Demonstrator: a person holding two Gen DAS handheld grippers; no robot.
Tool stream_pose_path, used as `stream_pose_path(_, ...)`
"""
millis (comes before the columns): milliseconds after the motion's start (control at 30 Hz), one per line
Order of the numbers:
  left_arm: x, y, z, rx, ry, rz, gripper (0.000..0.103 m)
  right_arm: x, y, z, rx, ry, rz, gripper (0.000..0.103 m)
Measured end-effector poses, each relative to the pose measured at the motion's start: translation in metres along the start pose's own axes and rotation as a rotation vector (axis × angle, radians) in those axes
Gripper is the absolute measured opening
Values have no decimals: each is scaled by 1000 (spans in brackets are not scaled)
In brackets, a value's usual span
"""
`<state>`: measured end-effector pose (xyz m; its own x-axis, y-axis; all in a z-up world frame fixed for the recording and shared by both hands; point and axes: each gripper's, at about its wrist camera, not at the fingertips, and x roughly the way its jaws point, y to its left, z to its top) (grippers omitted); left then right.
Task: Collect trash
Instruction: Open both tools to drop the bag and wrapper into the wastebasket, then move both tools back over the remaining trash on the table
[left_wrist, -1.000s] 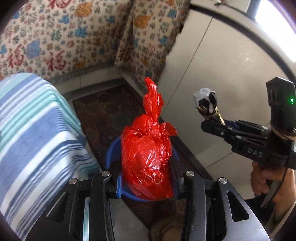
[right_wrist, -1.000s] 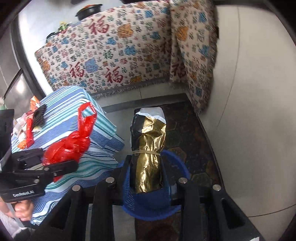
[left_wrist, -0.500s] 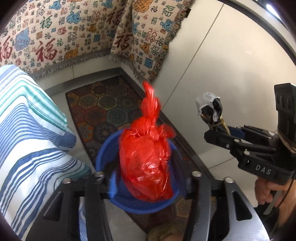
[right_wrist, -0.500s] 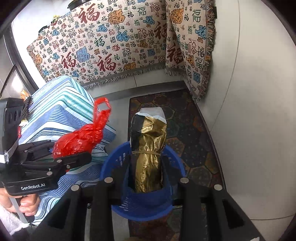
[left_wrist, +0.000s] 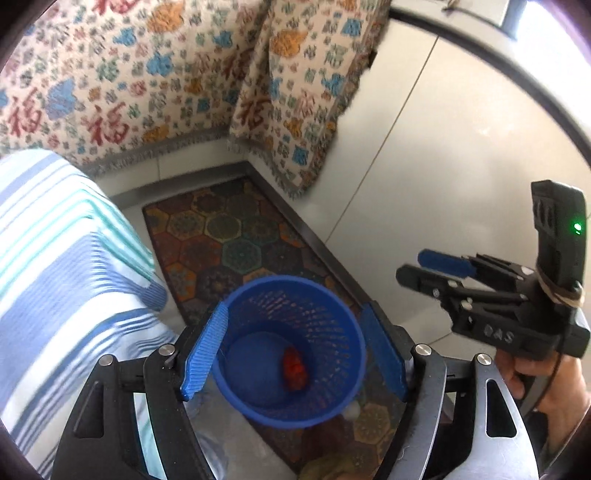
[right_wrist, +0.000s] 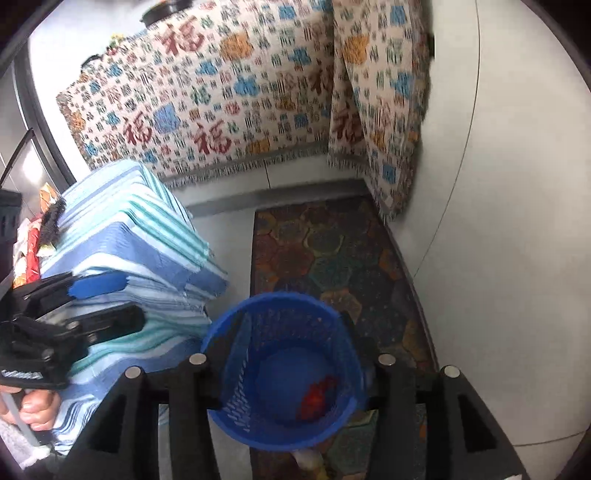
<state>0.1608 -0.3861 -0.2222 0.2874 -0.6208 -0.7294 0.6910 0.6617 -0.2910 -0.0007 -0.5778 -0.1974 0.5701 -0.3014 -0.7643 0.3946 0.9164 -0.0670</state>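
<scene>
A blue mesh wastebasket (left_wrist: 332, 325) stands on the floor rug; it also shows in the right wrist view (right_wrist: 236, 339). A red plastic bag (left_wrist: 294, 372) lies at its bottom, also seen in the right wrist view (right_wrist: 318, 397). My left gripper (left_wrist: 293, 350) is open and empty, held above the basket's rim. My right gripper (right_wrist: 288, 373) is open and empty above the same basket; it also shows from the side in the left wrist view (left_wrist: 428, 267). The gold and black wrapper is not visible.
A table under a blue and white striped cloth (left_wrist: 55, 280) stands left of the basket, with snack packets and a brush (right_wrist: 51, 221) on top. A patterned rug (left_wrist: 229, 236) covers the floor. A patterned blanket (right_wrist: 236, 92) and pale walls (left_wrist: 443, 155) enclose the corner.
Both grippers have opened. The red bag has dropped from my left gripper into the basket. The gold wrapper has left my right gripper and is out of sight.
</scene>
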Motion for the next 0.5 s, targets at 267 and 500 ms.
stream_pose_path(267, -88, 20, -17, -35, -93, 60, 82, -53, 46, 25, -41, -195, 19, 48)
stream_pose_path(500, -169, 90, -62, -123, -136, 164, 86, -70, 131, 21, -184, -249, 47, 57)
